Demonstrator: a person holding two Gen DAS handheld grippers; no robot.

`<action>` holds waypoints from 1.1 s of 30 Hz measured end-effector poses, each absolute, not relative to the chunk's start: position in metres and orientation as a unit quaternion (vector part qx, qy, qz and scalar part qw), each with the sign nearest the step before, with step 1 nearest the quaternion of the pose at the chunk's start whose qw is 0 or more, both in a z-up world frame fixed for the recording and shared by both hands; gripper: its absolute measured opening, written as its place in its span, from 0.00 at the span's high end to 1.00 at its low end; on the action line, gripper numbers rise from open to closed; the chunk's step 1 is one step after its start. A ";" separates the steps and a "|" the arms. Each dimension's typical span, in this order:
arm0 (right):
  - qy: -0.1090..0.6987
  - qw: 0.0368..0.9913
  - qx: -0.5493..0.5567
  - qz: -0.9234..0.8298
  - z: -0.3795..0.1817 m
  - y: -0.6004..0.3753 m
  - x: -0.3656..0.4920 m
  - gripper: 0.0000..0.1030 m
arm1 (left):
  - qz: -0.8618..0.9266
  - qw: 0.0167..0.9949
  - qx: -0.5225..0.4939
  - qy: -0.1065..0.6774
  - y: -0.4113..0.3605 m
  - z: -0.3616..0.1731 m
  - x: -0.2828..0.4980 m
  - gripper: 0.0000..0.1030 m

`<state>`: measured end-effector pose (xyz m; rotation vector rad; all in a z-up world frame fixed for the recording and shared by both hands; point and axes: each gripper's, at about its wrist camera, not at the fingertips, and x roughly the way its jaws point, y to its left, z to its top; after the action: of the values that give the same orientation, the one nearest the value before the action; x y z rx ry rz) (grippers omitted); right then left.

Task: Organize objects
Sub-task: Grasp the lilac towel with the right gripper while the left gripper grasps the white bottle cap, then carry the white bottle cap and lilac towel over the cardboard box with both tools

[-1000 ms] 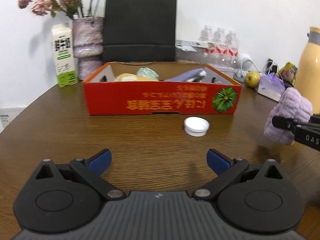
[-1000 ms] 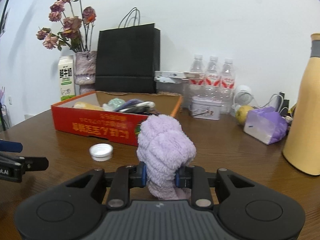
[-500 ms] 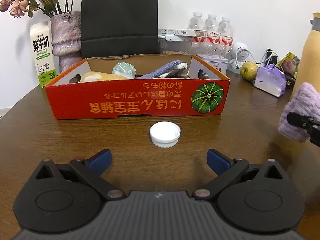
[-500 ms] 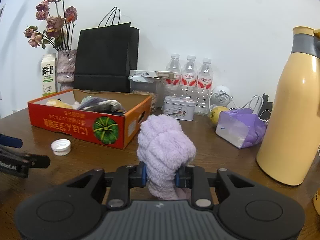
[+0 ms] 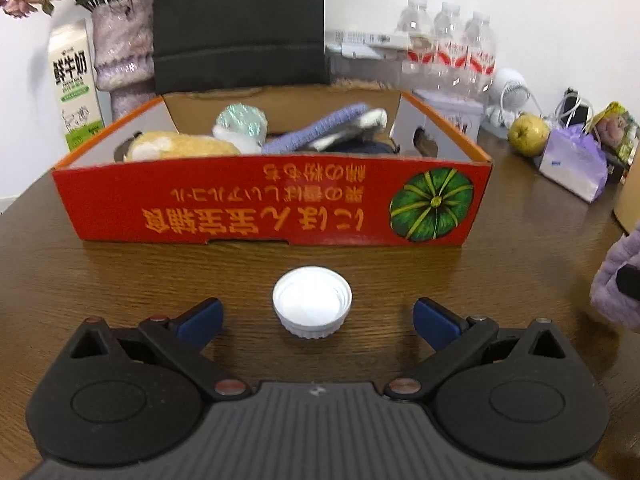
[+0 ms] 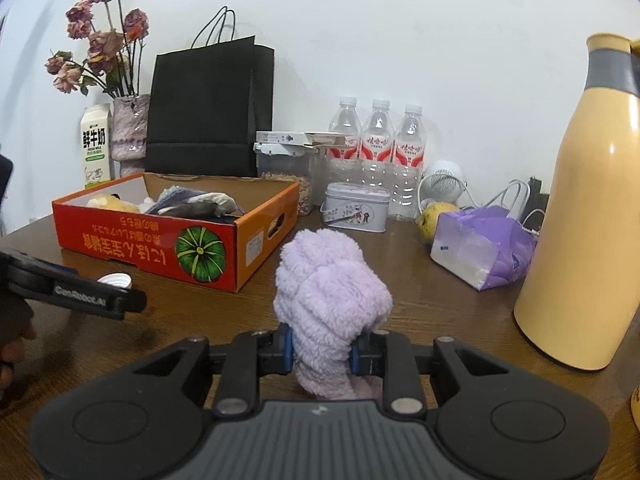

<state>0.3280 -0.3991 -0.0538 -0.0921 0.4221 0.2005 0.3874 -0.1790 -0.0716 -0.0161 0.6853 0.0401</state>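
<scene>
The left gripper (image 5: 316,316) has its blue-tipped jaws spread wide, with a white cap (image 5: 312,302) lying on the table (image 5: 120,276) just ahead of the gap between them and touching neither tip. The cap is a short round plastic disc with a ribbed side wall, resting open side up so its hollow and inner rim show; being round, it has no long axis to speak of. The table is dark brown wood with a fine grain and a slight sheen. Just beyond the cap stands a shallow red cardboard box (image 5: 272,200), its long side across the view, printed with orange characters that read upside down and a green pumpkin at its right end. Inside lie soft things: a yellowish plush piece at the left, a pale shiny bundle and a ribbed lilac cloth; what lies beneath them cannot be made out. The right gripper (image 6: 322,354) pinches a lilac towel (image 6: 332,292), a fluffy rolled bundle of looped pile, held near its lower end with its long axis upright and its rounded top pointing up and away from the camera, above the table to the right of the box. In the right wrist view the left gripper (image 6: 120,300) reaches in from the left beside the cap (image 6: 116,280). A smooth, glossy yellow jug (image 6: 580,220) stands tall at the right.
</scene>
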 end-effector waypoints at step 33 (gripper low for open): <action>0.172 0.982 -0.046 0.065 -0.051 -0.394 0.316 0.77 | -0.008 0.967 0.016 0.254 -0.169 -0.045 0.337 0.60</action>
<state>0.3158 -0.3945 -0.0509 -0.0932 0.3452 0.1300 0.3374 -0.1691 -0.0448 0.0324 0.5145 -0.0157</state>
